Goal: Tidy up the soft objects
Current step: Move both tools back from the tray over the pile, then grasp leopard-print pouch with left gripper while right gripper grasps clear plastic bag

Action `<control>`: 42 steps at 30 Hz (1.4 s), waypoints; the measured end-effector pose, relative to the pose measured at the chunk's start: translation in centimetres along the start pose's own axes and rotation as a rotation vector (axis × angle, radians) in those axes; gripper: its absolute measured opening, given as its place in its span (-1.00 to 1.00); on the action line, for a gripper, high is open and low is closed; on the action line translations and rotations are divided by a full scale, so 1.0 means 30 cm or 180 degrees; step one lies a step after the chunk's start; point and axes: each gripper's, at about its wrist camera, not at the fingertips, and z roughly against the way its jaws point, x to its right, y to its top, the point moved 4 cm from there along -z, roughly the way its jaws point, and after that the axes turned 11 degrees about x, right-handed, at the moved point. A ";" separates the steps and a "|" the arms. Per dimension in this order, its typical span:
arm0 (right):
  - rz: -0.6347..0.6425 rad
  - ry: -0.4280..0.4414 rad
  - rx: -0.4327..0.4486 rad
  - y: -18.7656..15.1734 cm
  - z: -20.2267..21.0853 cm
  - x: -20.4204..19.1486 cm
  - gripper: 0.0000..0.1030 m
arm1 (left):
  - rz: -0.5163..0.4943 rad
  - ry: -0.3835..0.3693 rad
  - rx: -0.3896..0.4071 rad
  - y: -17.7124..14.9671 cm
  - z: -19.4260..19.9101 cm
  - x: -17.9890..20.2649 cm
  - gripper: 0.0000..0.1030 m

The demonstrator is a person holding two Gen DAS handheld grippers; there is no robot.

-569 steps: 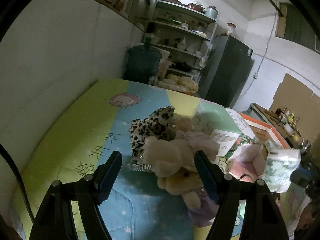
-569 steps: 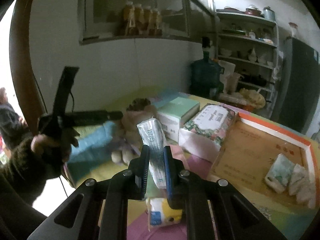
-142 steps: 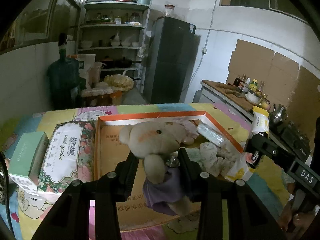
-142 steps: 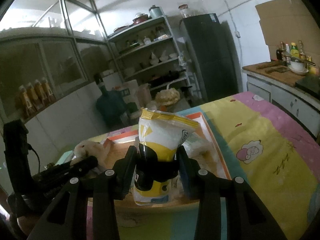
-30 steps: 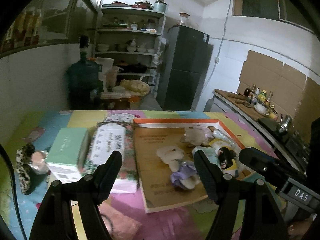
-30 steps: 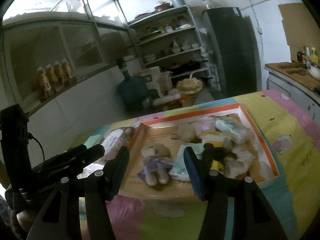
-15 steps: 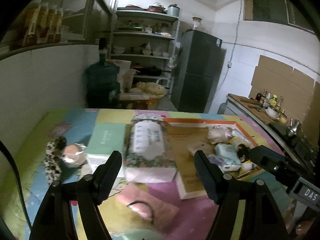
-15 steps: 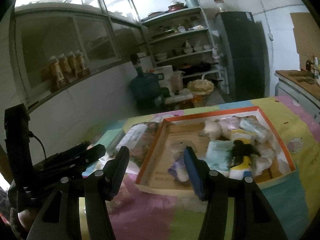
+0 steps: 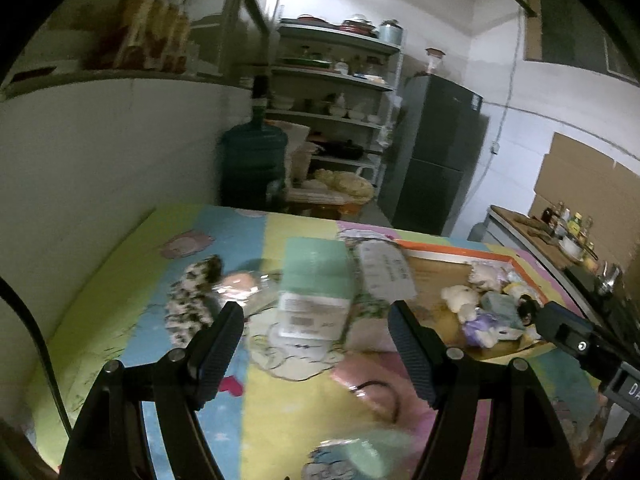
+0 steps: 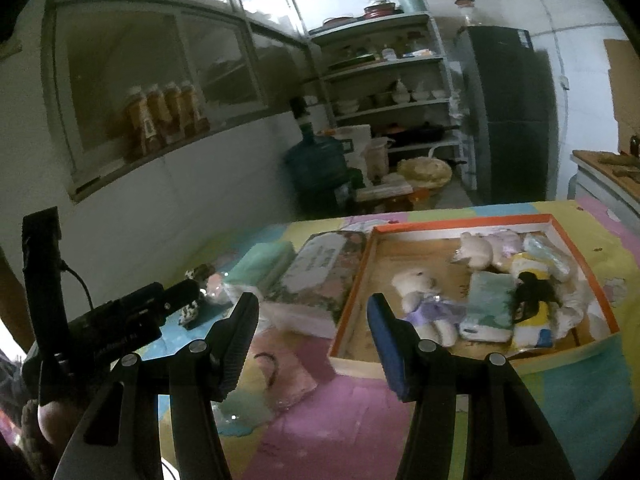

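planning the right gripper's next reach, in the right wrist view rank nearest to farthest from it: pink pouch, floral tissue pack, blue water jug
1. pink pouch, on the quilt just past the right gripper, low left.
2. floral tissue pack, mid-table, left of the orange-rimmed box.
3. blue water jug, beyond the table's far edge.

Two plush bears [image 10: 420, 292], two tissue boxes [image 10: 320, 276].

Quilted bed [image 9: 132, 304] w/ boxes, tray [image 10: 452, 222], toys
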 end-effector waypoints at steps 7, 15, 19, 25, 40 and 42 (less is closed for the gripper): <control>0.0133 0.0114 -0.0106 -0.034 -0.029 -0.066 0.13 | 0.0082 0.0136 -0.0025 -0.026 0.031 -0.100 0.44; 0.0517 0.0598 -0.0491 -0.159 -0.081 -0.217 0.13 | 0.0200 0.0287 -0.0061 -0.064 0.053 -0.200 0.44; 0.0915 0.0676 -0.0702 -0.252 -0.121 -0.298 0.13 | 0.0257 0.0320 -0.0078 -0.078 0.059 -0.234 0.44; 0.1293 0.0600 -0.0860 -0.347 -0.180 -0.340 0.13 | 0.0283 0.0329 -0.0095 -0.091 0.065 -0.255 0.44; 0.1432 0.0352 -0.0801 -0.344 -0.197 -0.313 -0.32 | 0.0278 0.0334 -0.0157 -0.101 0.039 -0.283 0.44; 0.1345 0.0408 -0.0721 -0.323 -0.177 -0.321 -0.32 | 0.0225 0.0364 -0.0140 -0.093 0.031 -0.305 0.44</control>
